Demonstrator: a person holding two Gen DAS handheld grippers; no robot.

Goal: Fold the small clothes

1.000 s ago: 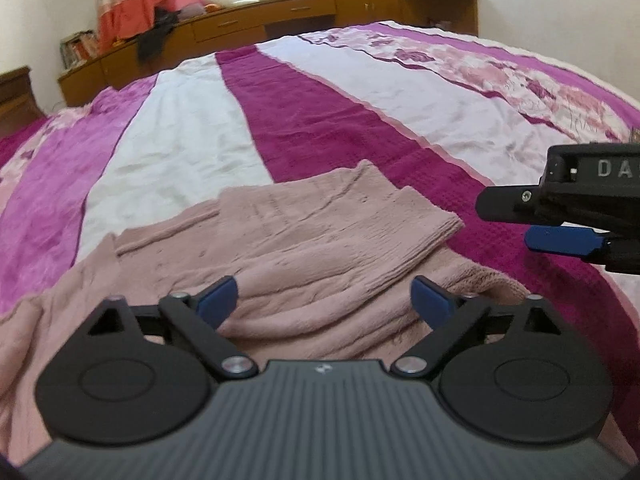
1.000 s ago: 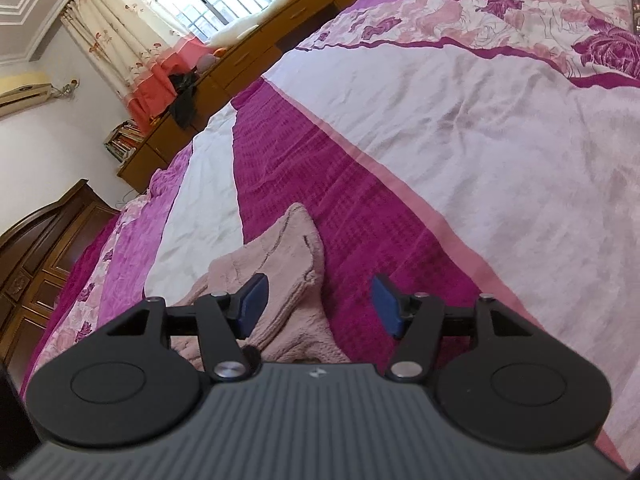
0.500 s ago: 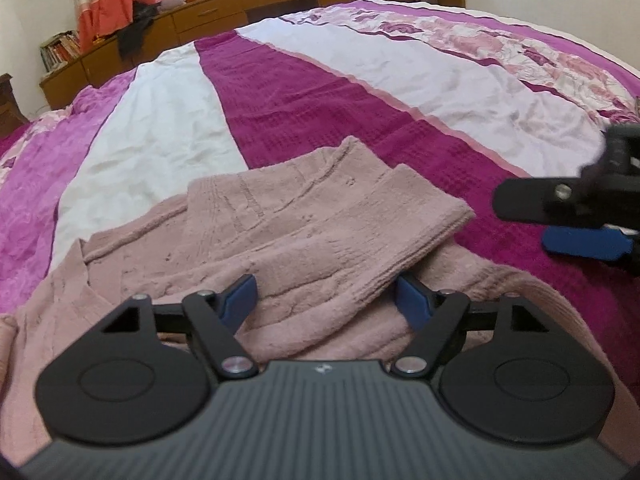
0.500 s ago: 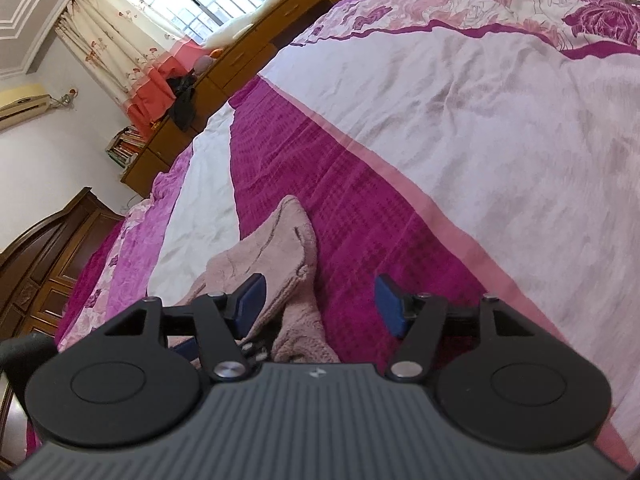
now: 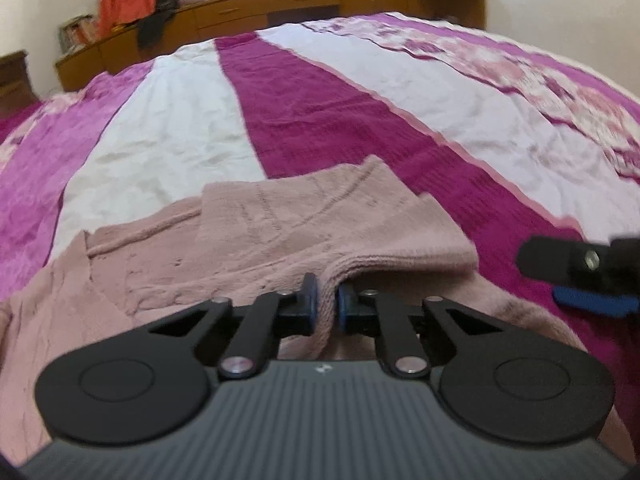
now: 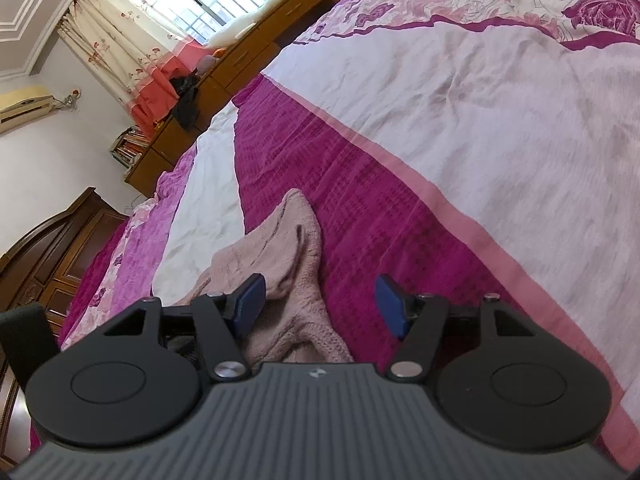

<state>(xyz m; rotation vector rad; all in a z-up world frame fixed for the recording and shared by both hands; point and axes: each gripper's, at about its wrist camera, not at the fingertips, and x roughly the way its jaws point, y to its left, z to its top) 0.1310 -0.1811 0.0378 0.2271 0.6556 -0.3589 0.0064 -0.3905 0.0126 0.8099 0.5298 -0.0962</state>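
A dusty-pink knit sweater (image 5: 280,224) lies partly folded on the striped bed, a sleeve laid across its body. My left gripper (image 5: 325,306) is shut on a pinched fold of the sweater at its near edge. My right gripper (image 6: 320,304) is open, low over the sweater's right edge (image 6: 296,248), with knit fabric lying between its fingers. The right gripper also shows in the left wrist view (image 5: 580,276), just right of the sweater.
The bedspread (image 5: 328,112) has magenta, white and floral stripes and spreads out far ahead. Wooden cabinets (image 5: 280,4) with a curtain and dark clothing line the far wall. A dark wooden wardrobe (image 6: 48,256) stands at the left.
My left gripper moved forward and closed on a fold of the sweater; it was open before. My right gripper stayed open and shifted slightly lower beside the sweater.
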